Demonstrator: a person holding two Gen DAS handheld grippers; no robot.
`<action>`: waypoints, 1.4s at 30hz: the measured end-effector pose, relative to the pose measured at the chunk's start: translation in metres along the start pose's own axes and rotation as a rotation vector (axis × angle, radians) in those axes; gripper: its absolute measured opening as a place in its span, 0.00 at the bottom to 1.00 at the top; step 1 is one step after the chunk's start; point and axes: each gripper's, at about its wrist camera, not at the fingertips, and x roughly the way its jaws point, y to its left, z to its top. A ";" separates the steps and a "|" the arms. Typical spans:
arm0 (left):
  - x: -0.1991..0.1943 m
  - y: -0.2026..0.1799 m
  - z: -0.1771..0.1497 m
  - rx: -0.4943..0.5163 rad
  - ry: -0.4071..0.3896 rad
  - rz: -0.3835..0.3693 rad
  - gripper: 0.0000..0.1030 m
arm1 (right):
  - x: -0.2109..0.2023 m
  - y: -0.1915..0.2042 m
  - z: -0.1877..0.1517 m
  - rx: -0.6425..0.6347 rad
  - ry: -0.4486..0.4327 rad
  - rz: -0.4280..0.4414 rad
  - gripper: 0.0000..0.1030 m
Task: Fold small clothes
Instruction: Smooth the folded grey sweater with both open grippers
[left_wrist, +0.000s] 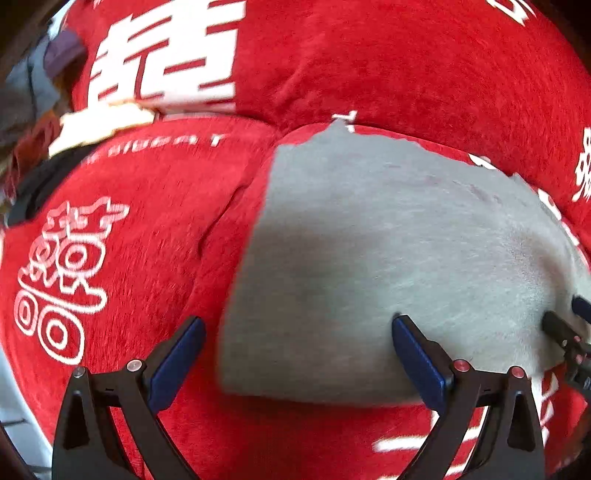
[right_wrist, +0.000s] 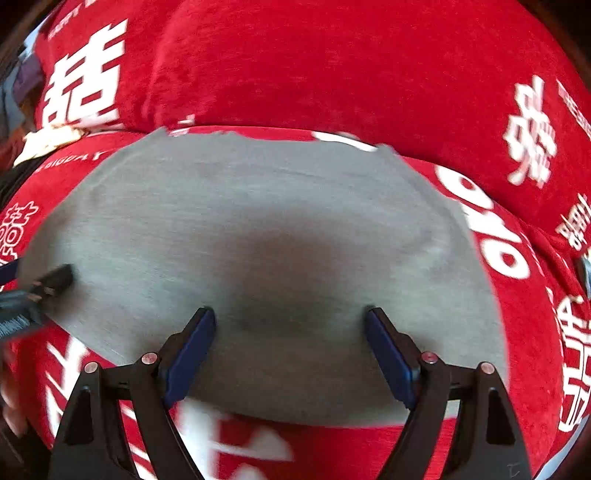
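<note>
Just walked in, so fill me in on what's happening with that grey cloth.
A person holds a gripper in each hand over a grey cloth lying flat on a red cover with white lettering. The left gripper and right gripper are both open and grasp nothing. The pictures are blurred.

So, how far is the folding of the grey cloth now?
The grey cloth lies spread flat on the red cover, with no fold visible. Both the left gripper and the right gripper are open above it, holding nothing. All the folding looks left.
</note>
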 end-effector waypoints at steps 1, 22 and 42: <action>0.000 0.010 -0.001 -0.014 0.003 -0.009 0.98 | 0.001 -0.016 -0.004 0.033 0.003 0.002 0.83; 0.050 -0.068 0.078 0.030 0.092 -0.025 1.00 | 0.050 0.033 0.085 -0.046 0.093 0.020 0.83; 0.106 -0.084 0.158 -0.058 0.165 -0.031 0.99 | 0.099 0.018 0.165 0.112 0.139 -0.002 0.94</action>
